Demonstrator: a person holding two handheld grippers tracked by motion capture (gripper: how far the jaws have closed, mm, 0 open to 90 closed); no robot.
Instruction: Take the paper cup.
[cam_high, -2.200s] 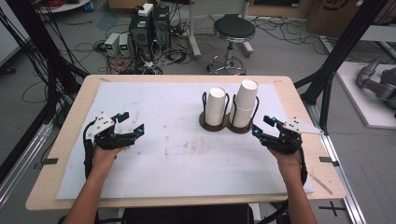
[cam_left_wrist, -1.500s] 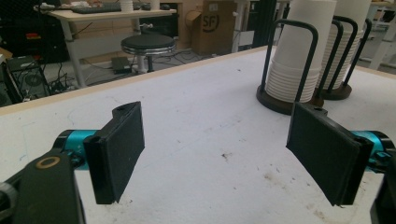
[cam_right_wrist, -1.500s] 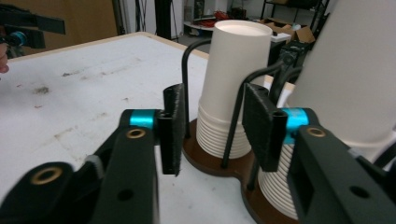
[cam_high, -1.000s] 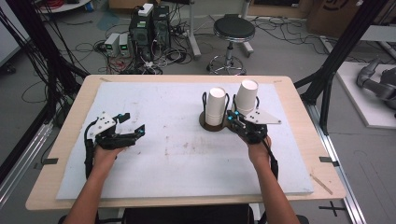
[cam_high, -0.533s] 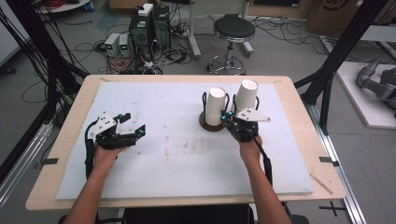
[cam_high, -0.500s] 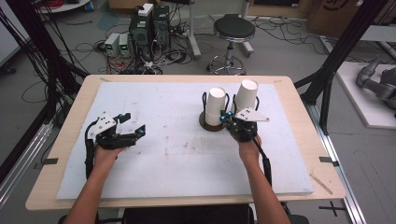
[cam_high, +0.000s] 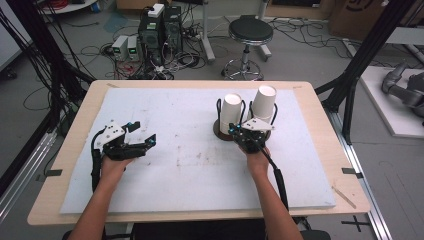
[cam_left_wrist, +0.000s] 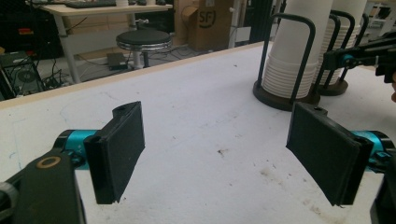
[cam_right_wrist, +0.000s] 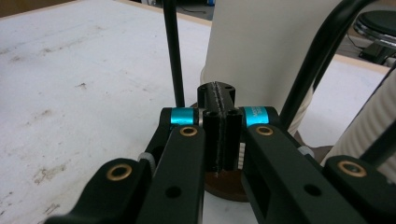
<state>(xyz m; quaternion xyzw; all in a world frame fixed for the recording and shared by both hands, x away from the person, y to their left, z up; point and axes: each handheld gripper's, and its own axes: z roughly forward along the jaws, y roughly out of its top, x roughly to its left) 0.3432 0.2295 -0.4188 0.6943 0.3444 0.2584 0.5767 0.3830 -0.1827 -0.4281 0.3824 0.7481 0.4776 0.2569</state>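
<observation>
Right claw (cam_high: 239, 131): we see it pressed together, empty, just before the left cup stack (cam_high: 230, 114).
Left claw (cam_high: 146, 135): we see it spread, well apart on the tabletop (cam_high: 190, 165).

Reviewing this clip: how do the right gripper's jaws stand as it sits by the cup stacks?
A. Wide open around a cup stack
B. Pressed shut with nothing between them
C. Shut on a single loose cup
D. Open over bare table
B. In the right gripper view the right gripper has its two black pads pressed flat together with nothing between them, just in front of the left cup stack in its wire holder.
</observation>
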